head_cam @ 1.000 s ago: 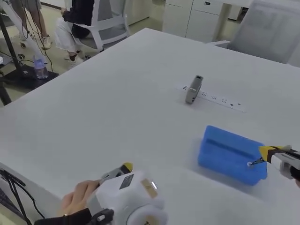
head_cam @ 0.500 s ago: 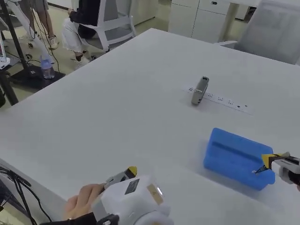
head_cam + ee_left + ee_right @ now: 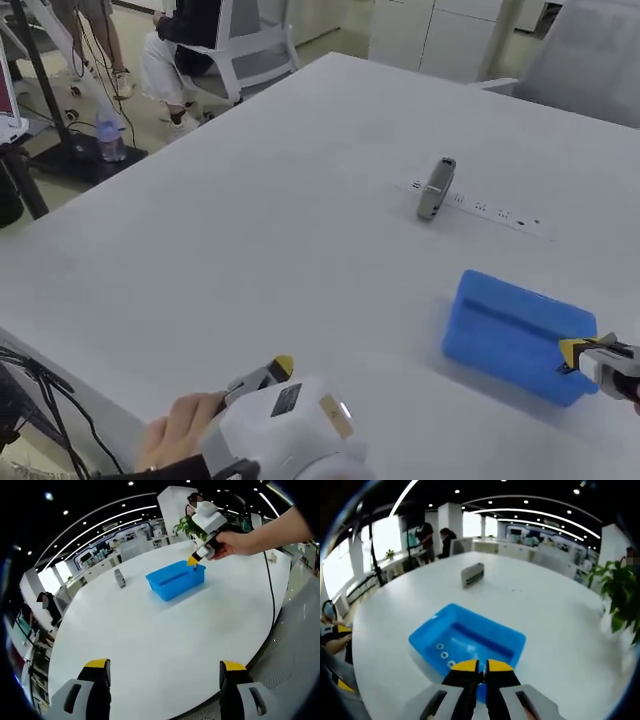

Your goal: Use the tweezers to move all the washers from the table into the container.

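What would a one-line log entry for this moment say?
left gripper: open, over white table | right gripper: shut on tweezers, over blue container | washers: three in container

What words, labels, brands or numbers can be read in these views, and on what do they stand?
No text can be read.
Dark sticker and gold sticker on the white housing of the left tool: print too blurred to read.
Marks beside the sockets of the white power strip: too small to read.
Blue container: no print seen on it.
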Demonstrator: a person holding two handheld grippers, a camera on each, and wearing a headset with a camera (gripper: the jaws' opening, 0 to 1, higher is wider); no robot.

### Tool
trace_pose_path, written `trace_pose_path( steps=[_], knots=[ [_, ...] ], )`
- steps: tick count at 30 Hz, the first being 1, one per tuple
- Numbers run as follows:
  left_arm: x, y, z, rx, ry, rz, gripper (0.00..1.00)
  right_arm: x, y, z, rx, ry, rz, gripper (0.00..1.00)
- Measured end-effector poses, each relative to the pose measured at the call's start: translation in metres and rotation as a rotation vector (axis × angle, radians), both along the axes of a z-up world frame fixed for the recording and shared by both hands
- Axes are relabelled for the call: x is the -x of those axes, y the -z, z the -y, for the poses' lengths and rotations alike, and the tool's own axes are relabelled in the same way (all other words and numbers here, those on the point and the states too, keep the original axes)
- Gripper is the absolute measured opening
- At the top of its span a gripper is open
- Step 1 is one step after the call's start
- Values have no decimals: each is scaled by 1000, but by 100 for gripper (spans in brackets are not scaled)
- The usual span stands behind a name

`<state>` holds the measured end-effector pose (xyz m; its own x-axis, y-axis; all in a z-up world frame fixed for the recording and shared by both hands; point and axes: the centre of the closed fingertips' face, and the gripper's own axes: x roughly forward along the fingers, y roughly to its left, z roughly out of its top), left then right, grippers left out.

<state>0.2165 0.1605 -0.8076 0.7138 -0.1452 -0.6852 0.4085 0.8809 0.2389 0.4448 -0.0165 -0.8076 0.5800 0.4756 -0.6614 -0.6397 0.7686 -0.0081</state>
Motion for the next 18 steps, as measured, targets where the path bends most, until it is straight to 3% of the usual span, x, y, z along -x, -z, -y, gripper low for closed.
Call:
trace_pose_path(
  steps=[6, 8, 11, 14, 18],
  knots=[
    [1, 0, 1, -8, 10, -2, 91, 0, -1, -2, -9, -7, 7, 2],
    [1, -4, 2, 2, 13, 9, 90, 6, -3, -6, -25, -17, 7, 2],
    [-2, -15, 7, -1, 47, 52, 86, 1, -4, -4, -16, -20, 15, 2],
    [-2, -21, 12, 16, 74, 62, 78, 2, -19, -4, -109, 5, 20, 2],
    [-10, -35, 21, 70, 102, 63, 75, 9, -35, -4, -113, -8, 50, 2]
  ],
)
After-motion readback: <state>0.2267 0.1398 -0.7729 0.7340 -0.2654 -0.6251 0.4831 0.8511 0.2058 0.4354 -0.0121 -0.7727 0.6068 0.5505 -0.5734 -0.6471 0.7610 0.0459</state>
